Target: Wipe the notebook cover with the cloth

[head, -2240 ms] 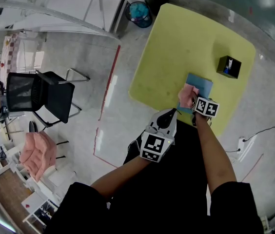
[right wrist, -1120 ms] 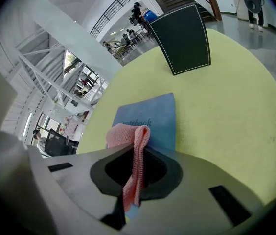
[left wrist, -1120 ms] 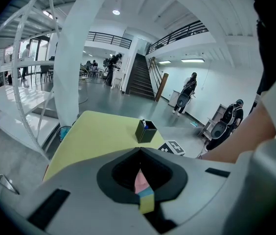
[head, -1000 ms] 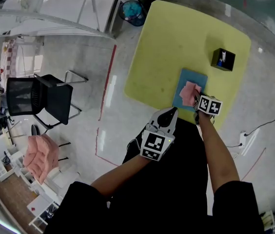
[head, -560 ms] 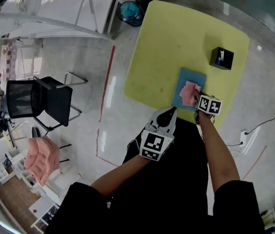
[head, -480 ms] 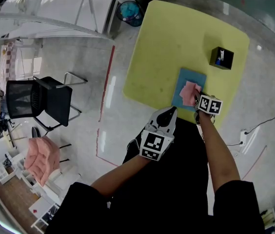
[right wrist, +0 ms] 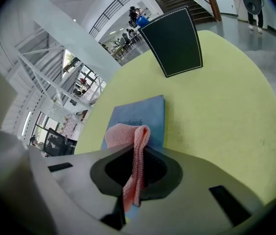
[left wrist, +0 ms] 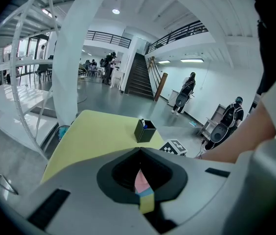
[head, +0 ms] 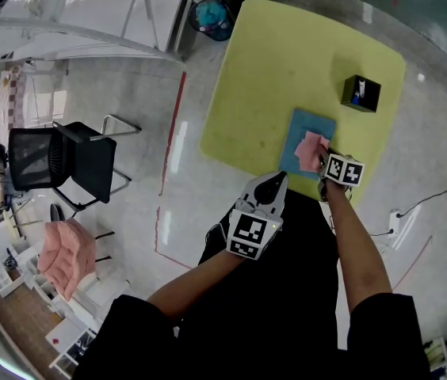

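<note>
A blue notebook point(head: 303, 129) lies flat near the front edge of the yellow table point(head: 287, 62). A pink cloth point(head: 312, 150) rests on the near part of its cover. My right gripper point(head: 322, 160) is shut on that cloth. In the right gripper view the cloth point(right wrist: 134, 146) hangs folded out of the shut jaws of the right gripper point(right wrist: 136, 166) over the notebook point(right wrist: 145, 112). My left gripper point(head: 269, 187) hovers off the table's near edge, left of the notebook, shut and holding nothing. The left gripper point(left wrist: 140, 153) looks at the table from low down.
A black pen holder point(head: 361, 93) stands on the table behind and right of the notebook, large in the right gripper view point(right wrist: 173, 42). On the floor to the left are a black chair point(head: 61, 158), a bin point(head: 214, 18) and a red floor line point(head: 172, 145).
The right gripper has dragged the pink cloth a little to the right across the notebook cover. The left gripper has stayed put. The head view has shifted slightly.
</note>
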Available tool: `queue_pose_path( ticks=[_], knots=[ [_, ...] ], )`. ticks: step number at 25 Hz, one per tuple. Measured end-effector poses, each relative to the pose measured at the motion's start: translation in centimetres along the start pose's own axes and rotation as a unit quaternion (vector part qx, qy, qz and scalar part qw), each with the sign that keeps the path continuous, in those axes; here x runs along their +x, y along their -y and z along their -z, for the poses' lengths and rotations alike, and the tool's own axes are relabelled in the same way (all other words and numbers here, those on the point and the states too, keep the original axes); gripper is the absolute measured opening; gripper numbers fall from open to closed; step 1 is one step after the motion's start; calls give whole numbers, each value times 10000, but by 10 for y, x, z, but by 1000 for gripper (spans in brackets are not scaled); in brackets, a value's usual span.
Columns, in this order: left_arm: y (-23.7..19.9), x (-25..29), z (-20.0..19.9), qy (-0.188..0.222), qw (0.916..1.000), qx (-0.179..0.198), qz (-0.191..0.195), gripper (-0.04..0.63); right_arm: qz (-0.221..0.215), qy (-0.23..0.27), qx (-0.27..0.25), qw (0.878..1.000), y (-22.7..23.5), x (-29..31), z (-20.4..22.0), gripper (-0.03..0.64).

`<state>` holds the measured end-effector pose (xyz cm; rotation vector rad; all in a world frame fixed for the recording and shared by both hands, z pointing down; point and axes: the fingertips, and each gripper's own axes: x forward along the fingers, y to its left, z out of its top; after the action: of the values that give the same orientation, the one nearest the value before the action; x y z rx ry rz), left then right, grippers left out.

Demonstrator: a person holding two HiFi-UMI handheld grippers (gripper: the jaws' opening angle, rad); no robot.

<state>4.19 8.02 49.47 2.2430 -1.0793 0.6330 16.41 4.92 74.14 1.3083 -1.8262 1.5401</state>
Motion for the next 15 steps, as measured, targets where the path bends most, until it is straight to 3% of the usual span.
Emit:
queue_pose_path(
  ticks=[15],
  knots=[
    [-3, -4, 1, 18, 10000, -27, 18, 3, 86, -15, 33, 10000, 6, -6, 1, 35]
  ],
)
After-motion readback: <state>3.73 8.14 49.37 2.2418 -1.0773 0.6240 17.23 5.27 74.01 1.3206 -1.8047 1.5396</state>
